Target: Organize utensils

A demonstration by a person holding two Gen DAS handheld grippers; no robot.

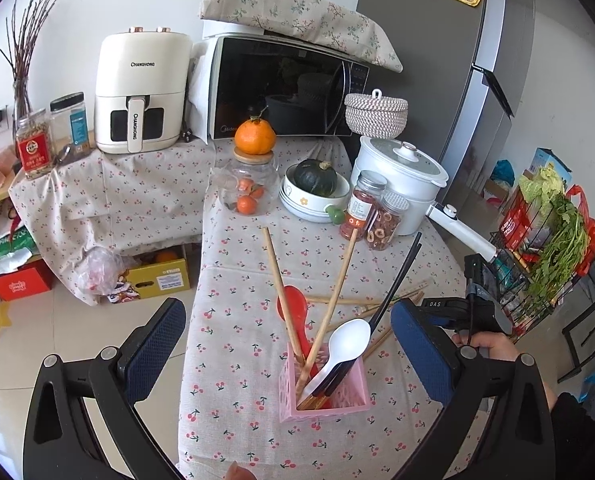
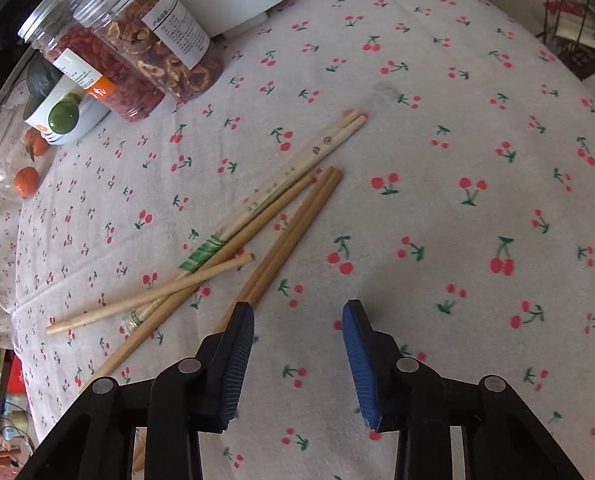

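A: Starting left: the left gripper (image 1: 288, 344) hangs with jaws wide apart over the pink holder (image 1: 328, 384), which already stands full of spoons and chopsticks.

B: And the loose chopsticks (image 2: 233, 240)?

A: On the cherry tablecloth (image 2: 437, 184), just left of and ahead of the right gripper (image 2: 298, 322), whose jaws are apart and empty. They look light, stiff and prone to rolling; I'd pinch a pair mid-length.

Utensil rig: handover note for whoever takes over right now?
Left gripper: open, empty, over the pink holder.
Right gripper: open, empty, just right of the loose chopsticks on the tablecloth.
Done: white spoon, red spoon, black chopsticks and two wooden chopsticks stand in the holder.
Left: move the loose chopsticks into it.
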